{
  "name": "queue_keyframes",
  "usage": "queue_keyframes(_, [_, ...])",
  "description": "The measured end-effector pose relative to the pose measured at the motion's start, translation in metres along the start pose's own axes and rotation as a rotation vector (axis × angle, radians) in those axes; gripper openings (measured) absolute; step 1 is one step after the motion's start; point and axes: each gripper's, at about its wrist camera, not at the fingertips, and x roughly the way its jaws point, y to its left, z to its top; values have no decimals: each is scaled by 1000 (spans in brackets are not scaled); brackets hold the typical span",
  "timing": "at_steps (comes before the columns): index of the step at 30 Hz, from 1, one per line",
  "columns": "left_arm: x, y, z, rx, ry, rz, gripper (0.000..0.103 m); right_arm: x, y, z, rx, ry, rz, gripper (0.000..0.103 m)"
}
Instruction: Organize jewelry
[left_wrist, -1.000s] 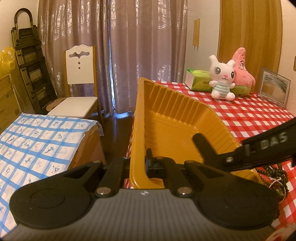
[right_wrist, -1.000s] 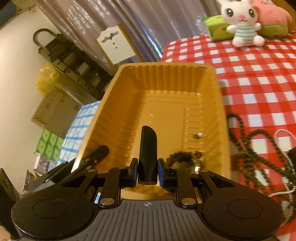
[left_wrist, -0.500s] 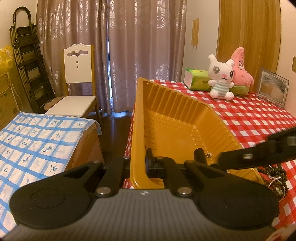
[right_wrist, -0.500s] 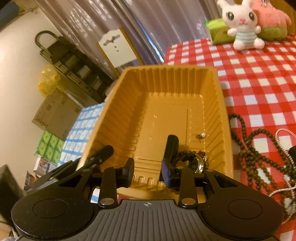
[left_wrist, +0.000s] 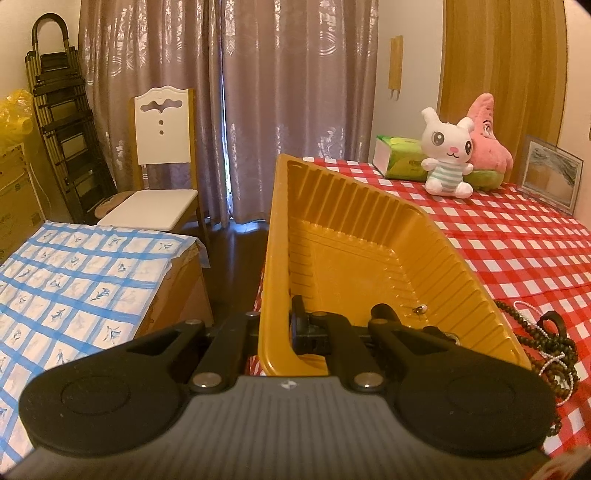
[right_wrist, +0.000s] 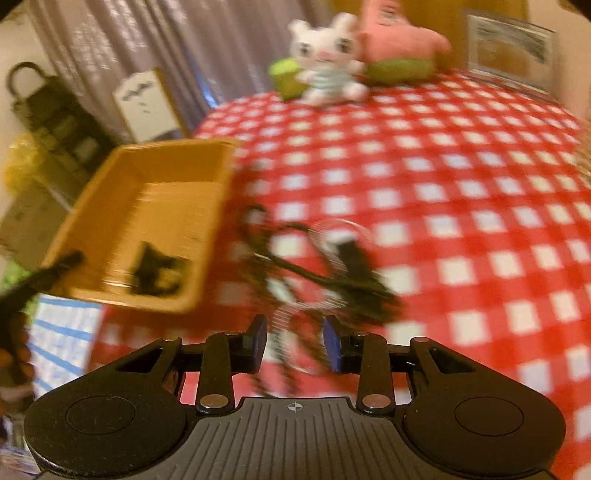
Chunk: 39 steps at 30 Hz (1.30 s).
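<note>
Tray (left_wrist: 343, 236) clamped by left gripper (left_wrist: 284, 332) at its near wall; right gripper (right_wrist: 293, 345) parted over loose jewelry.

Right wrist view is motion-blurred: the dark bead strands and white chain (right_wrist: 314, 273) on the red checked tablecloth (right_wrist: 461, 192) merge into one tangle, nothing pinched between the pads. A dark item (right_wrist: 155, 273) inside the tray cannot be identified there. Left wrist view is sharp and shows a small pearl stud (left_wrist: 421, 308) on the tray floor, with beaded necklaces (left_wrist: 546, 339) just beside the tray's right wall, partly cut off by the gripper body.
</note>
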Motion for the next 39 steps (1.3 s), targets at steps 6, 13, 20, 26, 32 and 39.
queue_keyframes(6, [-2,-2,0,1,5,17,4,0,-25,-5,12,9,-25,34])
queue_keyframes(13, [-5,-8,-1,-2,7,39,4,12,-20,-2,-36,35,45,34])
queue_keyframes(20, [-6,-9,-1,-9,10,52,4,22,-11,4,-72,26,53,34])
queue_keyframes(26, [-5,-11,0,-7,11,57,4,32,-18,23,-78,-13,17,34])
queue_keyframes(32, [-4,-9,-1,-4,13,61,4,51,-19,40,-92,-24,11,34])
queue_keyframes(39, [-3,-8,-1,-3,14,62,4,78,-21,53,-74,6,13,34])
